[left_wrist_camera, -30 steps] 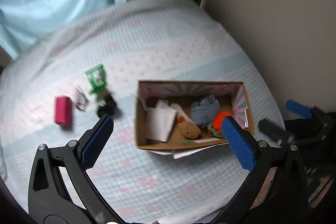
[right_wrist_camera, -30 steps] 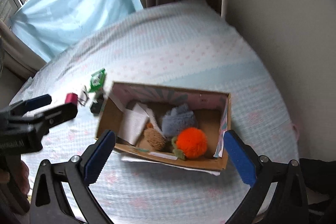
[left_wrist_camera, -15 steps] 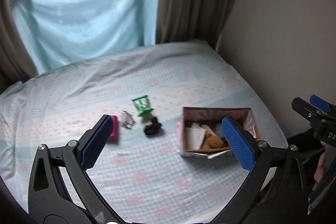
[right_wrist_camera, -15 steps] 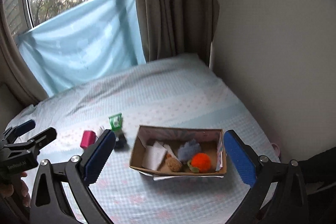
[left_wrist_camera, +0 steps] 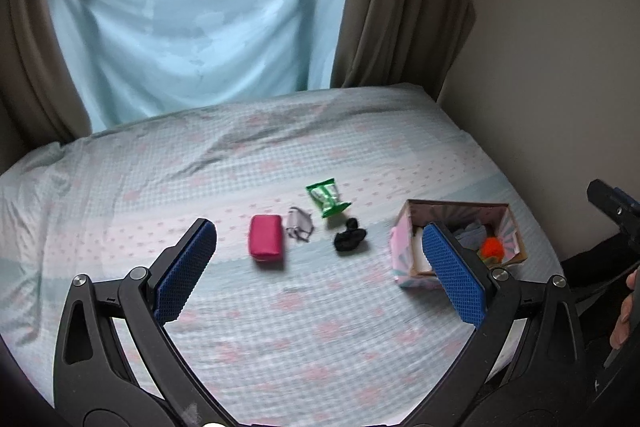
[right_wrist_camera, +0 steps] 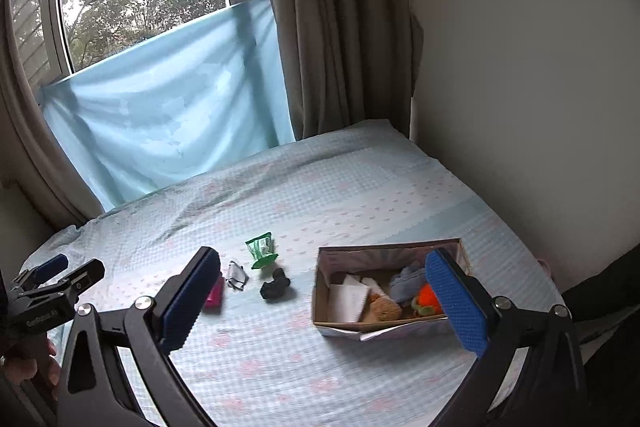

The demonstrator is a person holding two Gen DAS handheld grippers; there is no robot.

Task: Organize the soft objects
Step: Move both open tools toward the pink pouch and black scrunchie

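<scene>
While both grippers, left gripper (left_wrist_camera: pixel 320 275) and right gripper (right_wrist_camera: pixel 324 299), gape empty: pink pouch (left_wrist_camera: pixel 265 237), green packet (left_wrist_camera: pixel 327 197) beside box (right_wrist_camera: pixel 384 327).

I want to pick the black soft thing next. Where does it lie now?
In the left wrist view the black soft thing lies on the bed, left of the cardboard box and just below the green packet.

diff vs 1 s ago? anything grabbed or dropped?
Both tools pulled up and back from the box: it filled both views, now it sits small on the bed with the window in sight. Nothing grabbed or released; left tool and right tool stay open, empty. Pink roll, green packet, black item unmoved.
</scene>
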